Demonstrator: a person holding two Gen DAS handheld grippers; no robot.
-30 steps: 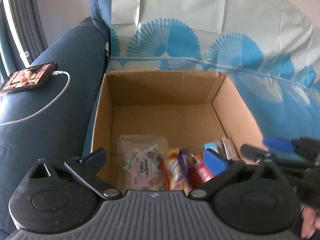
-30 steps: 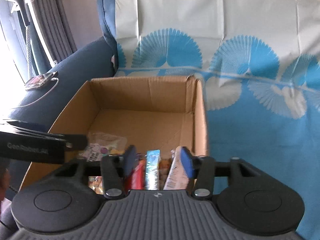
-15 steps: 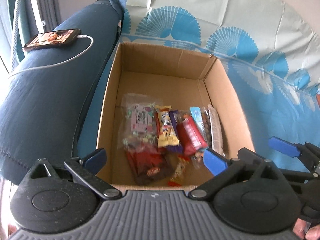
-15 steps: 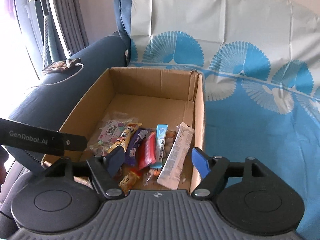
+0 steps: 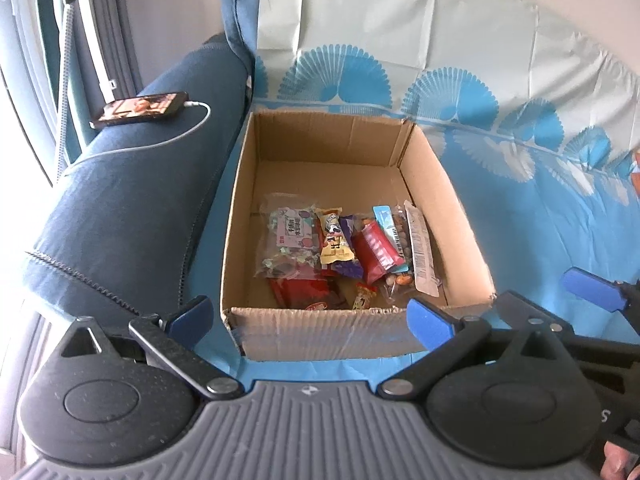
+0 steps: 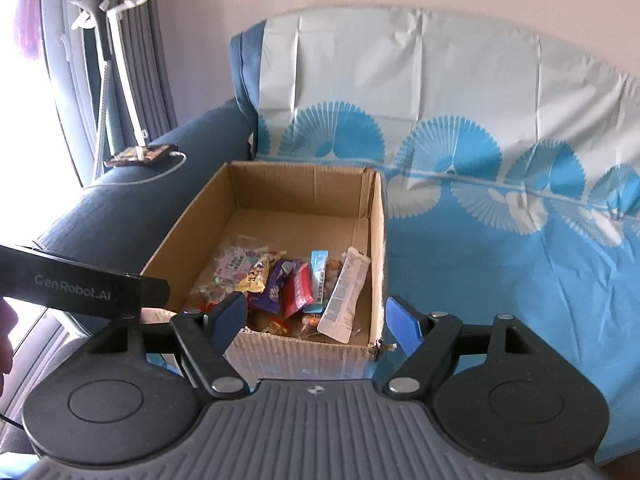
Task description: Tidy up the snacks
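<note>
With both the left gripper and the right gripper wide and empty, the right having just opened, we judge the snack packets in the cardboard box light, crinkly and slippery, best pinched at a flat sealed end.

I count one open brown cardboard box. In it lie about nine wrapped snacks, overlapping, so that number is rough. At ten o'clock from the box, one black phone with one white cable. My two blue-padded tools: left tool, right tool.
</note>
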